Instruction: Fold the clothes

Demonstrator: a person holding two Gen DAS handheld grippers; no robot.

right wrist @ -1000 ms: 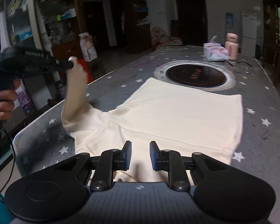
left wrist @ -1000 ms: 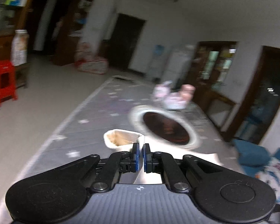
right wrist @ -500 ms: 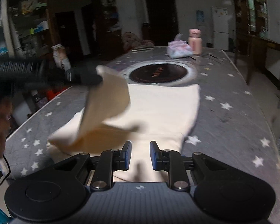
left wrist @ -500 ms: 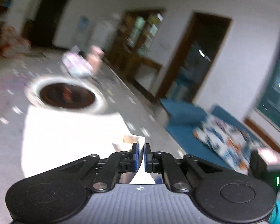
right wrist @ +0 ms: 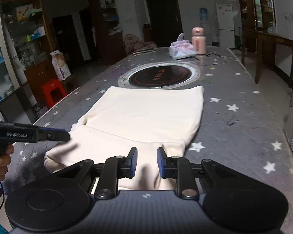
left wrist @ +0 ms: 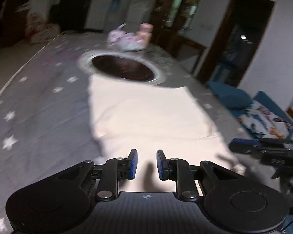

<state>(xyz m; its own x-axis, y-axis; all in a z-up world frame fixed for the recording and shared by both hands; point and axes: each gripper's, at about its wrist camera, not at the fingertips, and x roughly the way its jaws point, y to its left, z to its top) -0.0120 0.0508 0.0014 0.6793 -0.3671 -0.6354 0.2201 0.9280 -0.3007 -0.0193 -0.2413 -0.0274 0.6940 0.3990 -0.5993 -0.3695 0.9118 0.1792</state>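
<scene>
- Right wrist view: cream garment (right wrist: pixel 146 117) lies flat, frame centre, on starred worktop (right wrist: pixel 244 128).
- Right tool (right wrist: pixel 146 162): fingers apart, empty.
- Left tool (left wrist: pixel 146 164): apart, empty.
- Handling: likely soft, light; grip hem corners.

Readable text, right wrist view only:
- "GenRobot.AI", white letters, on side of left gripper (right wrist: pixel 54 135) body that you hold at left edge.
- Red characters on dark round plate (right wrist: pixel 159 76) set in table; too small, you cannot read them.
- Blue sign (right wrist: pixel 203 13) above water dispenser at far wall; print not legible.
- Bag (right wrist: pixel 60 64) on floor by cabinet has print; not legible.

Left wrist view: blurred, no text readable.
</scene>
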